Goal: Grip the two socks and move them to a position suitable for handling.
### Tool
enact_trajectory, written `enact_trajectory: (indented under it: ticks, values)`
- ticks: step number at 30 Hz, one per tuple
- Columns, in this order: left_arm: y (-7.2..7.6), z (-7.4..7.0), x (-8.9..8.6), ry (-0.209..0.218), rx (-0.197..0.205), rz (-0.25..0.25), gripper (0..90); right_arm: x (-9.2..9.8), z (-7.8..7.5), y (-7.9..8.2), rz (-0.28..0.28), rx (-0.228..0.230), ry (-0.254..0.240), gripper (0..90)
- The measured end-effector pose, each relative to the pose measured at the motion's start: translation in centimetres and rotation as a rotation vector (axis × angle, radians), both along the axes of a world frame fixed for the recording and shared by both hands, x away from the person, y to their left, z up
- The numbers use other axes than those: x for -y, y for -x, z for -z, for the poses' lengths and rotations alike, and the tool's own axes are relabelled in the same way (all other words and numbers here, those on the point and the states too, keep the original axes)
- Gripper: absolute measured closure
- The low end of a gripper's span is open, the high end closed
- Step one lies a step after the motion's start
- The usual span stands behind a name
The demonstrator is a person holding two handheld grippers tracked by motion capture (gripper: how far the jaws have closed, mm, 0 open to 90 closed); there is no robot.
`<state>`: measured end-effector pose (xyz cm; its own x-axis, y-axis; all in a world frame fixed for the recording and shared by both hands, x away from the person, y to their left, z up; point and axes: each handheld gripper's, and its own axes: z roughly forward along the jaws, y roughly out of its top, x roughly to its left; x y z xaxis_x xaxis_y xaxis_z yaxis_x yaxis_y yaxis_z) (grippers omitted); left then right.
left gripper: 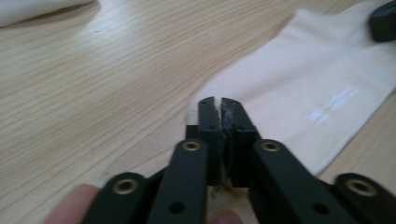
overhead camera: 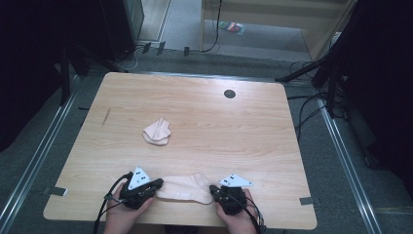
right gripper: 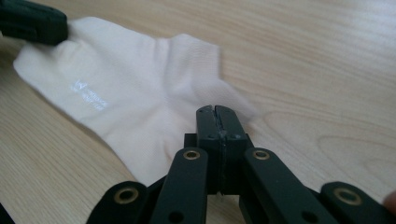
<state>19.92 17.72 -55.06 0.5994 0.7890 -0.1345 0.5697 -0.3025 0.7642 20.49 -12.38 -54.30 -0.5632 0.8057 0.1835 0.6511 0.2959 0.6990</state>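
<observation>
A pale flat sock (overhead camera: 182, 190) lies stretched along the table's near edge between my two grippers. My left gripper (overhead camera: 158, 184) is shut on its left end; in the left gripper view the jaws (left gripper: 215, 100) meet at the edge of the sock (left gripper: 303, 79), with a sliver of fabric pinched between them. My right gripper (overhead camera: 213, 189) is shut on the sock's right end; in the right gripper view its jaws (right gripper: 215, 109) close over the border of the sock (right gripper: 130, 88). A second, crumpled sock (overhead camera: 157, 132) sits mid-table.
The wooden table (overhead camera: 234, 136) has a dark round grommet (overhead camera: 229, 93) near its far edge. Dark stands and cables line the floor on both sides. The other gripper's tip appears at the far end of the sock in each gripper view.
</observation>
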Motion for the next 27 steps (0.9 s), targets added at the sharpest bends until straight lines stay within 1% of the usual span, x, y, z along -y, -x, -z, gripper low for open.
enact_trajectory:
  ticks: [1,2,3,4,5,6,7,9,11,12,13,15,16,17,18,20,21,22,23,24,25,27]
  values:
    - [0.0,-0.2,-0.4,0.046,-0.002,0.011,81.3,0.1,-0.2,0.1,0.000,0.014,-0.023,89.9]
    - [0.0,-0.5,-0.7,0.093,-0.002,0.018,82.0,0.1,-0.6,0.2,-0.001,0.034,-0.058,90.0]
    - [0.0,-0.7,-1.0,0.118,0.006,0.015,83.7,0.1,-1.0,0.3,0.002,0.054,-0.081,90.0]
    - [0.0,-0.9,-1.3,0.122,0.012,0.013,85.1,0.0,-1.4,0.4,0.007,0.078,-0.085,90.0]
    - [0.0,-1.0,-1.3,0.123,0.011,0.022,86.1,-0.2,-1.6,0.5,0.008,0.100,-0.082,90.0]
    - [0.0,-0.9,-1.4,0.111,0.011,0.032,86.9,-0.5,-1.6,0.5,0.003,0.108,-0.078,90.0]
    - [0.0,-0.8,-1.3,0.097,0.010,0.033,87.8,-0.8,-1.4,0.5,-0.011,0.109,-0.059,90.0]
    - [0.0,-0.5,-1.1,0.072,0.006,0.024,88.6,-1.4,-0.6,0.4,-0.024,0.090,-0.019,90.0]
    - [0.0,-0.4,-1.1,0.072,0.006,0.004,87.1,-1.6,0.0,0.2,-0.020,0.063,-0.007,90.0]
    - [0.0,-0.4,-1.2,0.076,0.011,-0.004,85.5,-1.6,0.0,0.3,-0.015,0.062,-0.014,89.6]
    - [0.0,-0.5,-1.3,0.085,0.015,-0.012,83.9,-1.5,-0.2,0.3,-0.011,0.071,-0.024,87.9]
    - [-0.1,-0.6,-1.7,0.106,0.026,-0.028,80.7,-1.2,-0.8,0.4,-0.011,0.113,-0.057,79.6]
    - [-0.2,-0.6,-1.9,0.113,0.031,-0.040,77.3,-1.0,-1.1,0.5,-0.005,0.134,-0.071,71.4]
    - [-0.4,-0.6,-2.1,0.119,0.034,-0.054,73.4,-0.8,-1.2,0.5,0.010,0.156,-0.080,62.8]
    - [-0.5,-0.6,-2.3,0.125,0.039,-0.067,68.4,-0.5,-1.4,0.5,0.030,0.175,-0.091,52.1]
    - [-0.8,-0.5,-2.7,0.140,0.052,-0.095,59.8,0.2,-1.6,0.3,0.073,0.202,-0.103,32.7]
    - [-1.0,-0.6,-2.8,0.147,0.062,-0.109,56.0,0.5,-1.7,0.2,0.094,0.215,-0.099,20.3]
    - [-1.2,-0.6,-3.0,0.148,0.076,-0.122,53.4,0.8,-1.8,0.0,0.121,0.229,-0.085,11.9]
    - [-1.4,-0.6,-3.1,0.154,0.087,-0.139,49.3,1.1,-2.0,-0.2,0.141,0.243,-0.073,9.2]
    - [-1.7,-0.7,-3.3,0.156,0.106,-0.154,46.5,1.6,-2.1,-0.3,0.155,0.255,-0.073,7.0]
    - [-2.0,-0.7,-3.4,0.163,0.122,-0.168,45.4,2.2,-2.2,-0.6,0.165,0.268,-0.078,5.3]
    - [-2.8,-0.8,-3.6,0.159,0.134,-0.193,41.2,3.6,-2.3,-1.2,0.196,0.278,-0.096,2.7]
